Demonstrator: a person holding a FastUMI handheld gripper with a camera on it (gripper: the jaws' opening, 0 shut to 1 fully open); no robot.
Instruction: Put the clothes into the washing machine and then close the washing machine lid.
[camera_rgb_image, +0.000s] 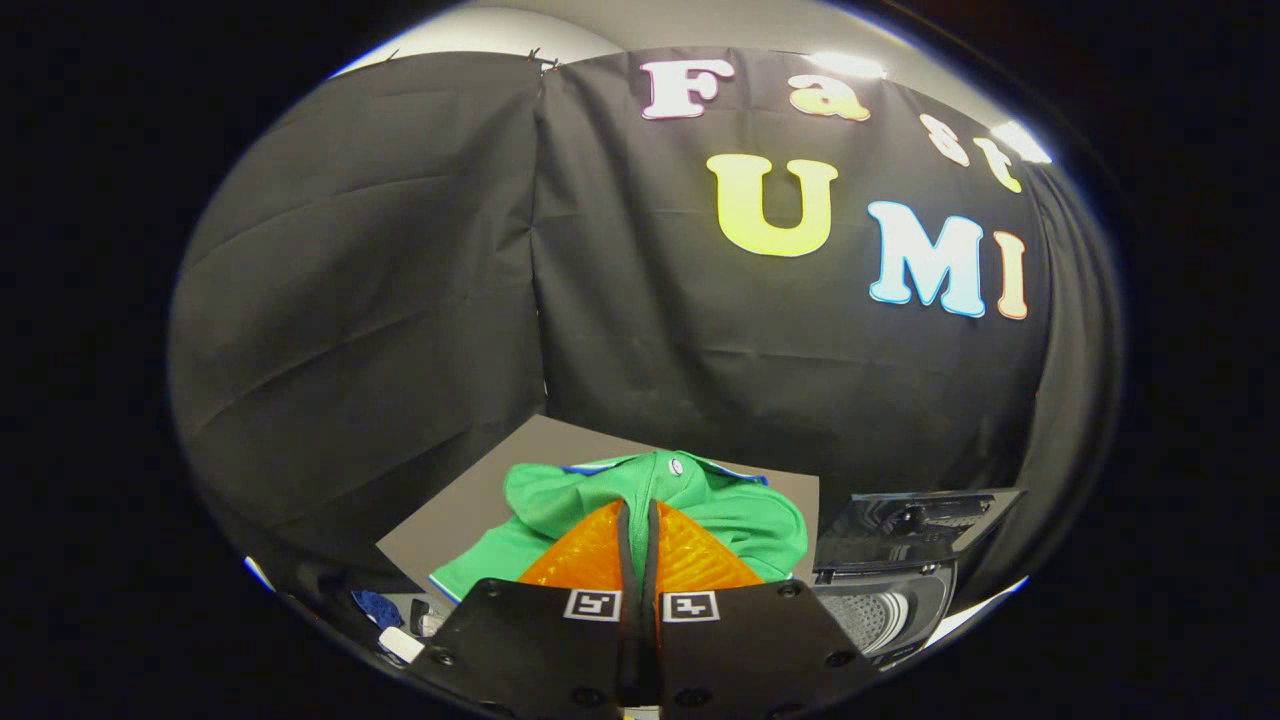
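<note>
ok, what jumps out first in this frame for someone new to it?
The bright green garment, bunched on the grey surface just ahead of the fingers. Next the gripper itself: its orange fingers are closed together with their tips against the garment, though whether any cloth is pinched can't be told. To the right stands the washing machine, with its dark lid raised and the drum showing.

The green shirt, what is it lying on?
The green polo shirt with blue-trimmed collar lies crumpled on a flat grey-brown tabletop, just beyond the closed gripper. The orange fingers cover its near part, so nothing under there can be seen.
</note>
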